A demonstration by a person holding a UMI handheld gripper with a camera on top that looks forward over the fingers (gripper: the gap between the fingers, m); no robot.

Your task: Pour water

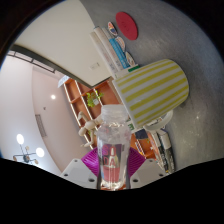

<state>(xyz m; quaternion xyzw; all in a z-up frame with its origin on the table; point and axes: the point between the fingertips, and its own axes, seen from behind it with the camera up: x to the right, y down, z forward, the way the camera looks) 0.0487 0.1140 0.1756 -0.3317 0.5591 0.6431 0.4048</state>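
Observation:
My gripper (112, 162) is shut on a clear plastic bottle (112, 148) with a pink label, and the magenta pads (91, 158) press on both its sides. The whole view is strongly tilted. The bottle's top reaches up to the lower rim of a yellow-and-white striped cup (154, 88), which stands on the grey table (170, 30) just beyond the fingers. The cup's mouth faces the bottle's top. No water stream can be made out, and the cup's inside is hidden.
A flat red round thing (125, 25) lies on the table beyond the cup. A white and blue object (112, 42) sits beside it near the table's edge. Wooden shelves (85, 100) and ceiling lights (30, 146) show behind the bottle.

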